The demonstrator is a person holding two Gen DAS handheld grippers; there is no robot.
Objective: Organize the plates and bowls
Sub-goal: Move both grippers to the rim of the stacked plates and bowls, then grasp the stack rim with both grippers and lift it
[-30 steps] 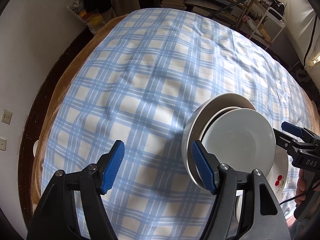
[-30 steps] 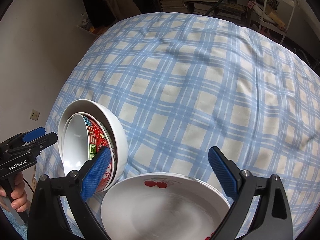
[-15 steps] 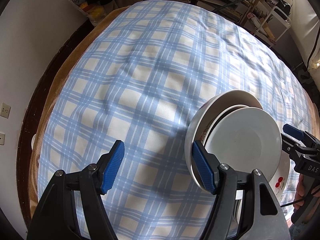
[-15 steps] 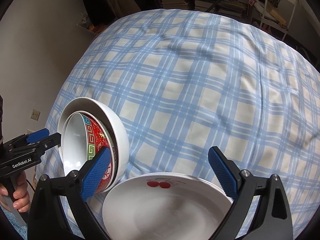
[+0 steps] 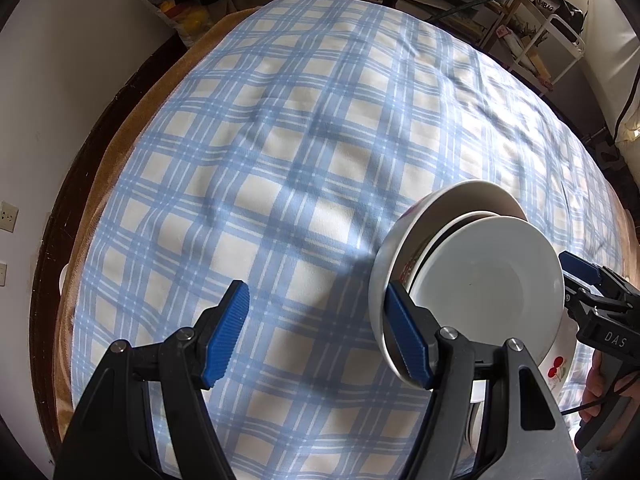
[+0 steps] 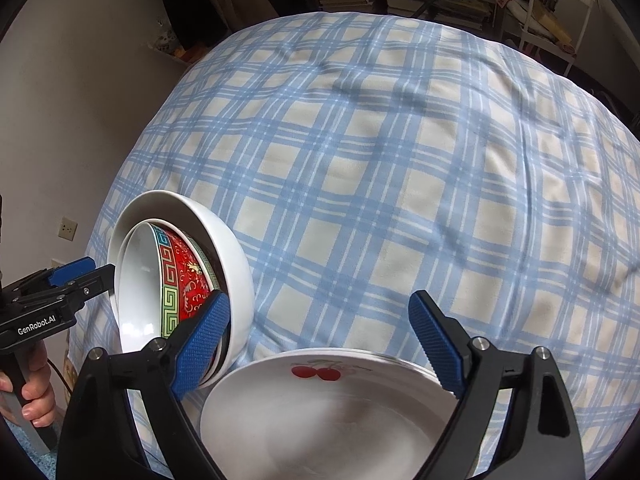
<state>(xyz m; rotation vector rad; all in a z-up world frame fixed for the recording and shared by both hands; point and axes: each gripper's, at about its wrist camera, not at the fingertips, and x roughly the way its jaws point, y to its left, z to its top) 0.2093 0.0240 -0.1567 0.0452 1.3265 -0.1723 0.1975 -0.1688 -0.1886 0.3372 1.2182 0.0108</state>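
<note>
Here's the plate (image 6: 320, 420), the white one with red cherries. It lies flat on the checked cloth (image 5: 280, 160), at the near edge of the right wrist view.

Right gripper (image 6: 320, 304) is over it, pointing steeply down. Its jaws are wide apart and have just been closing a touch. The plate's far rim sits between them, but no pad is pressing on it. The right-hand pad overlaps that rim in the picture, and I can't tell if it touches.

Just left of the plate is the nest of bowls, tipped up on edge with the mouths facing away from the plate. The big bowl (image 6: 236, 264) is white and outermost. The red bowl (image 6: 184, 268) with its green key border sits inside it, and a small bowl (image 6: 136, 280), white, sits inside that. The big bowl's lower rim comes right up beside the plate.

Left gripper (image 5: 316, 308) is on the bowls' open side, away from the plate. Its jaws are apart with only cloth between them. Its finger (image 5: 404, 340) nearest the plate lies across the big bowl's rim, and whether it's hooked inside I can't make out.

A hand (image 6: 36, 404) grips that tool's handle, left of the bowls.
</note>
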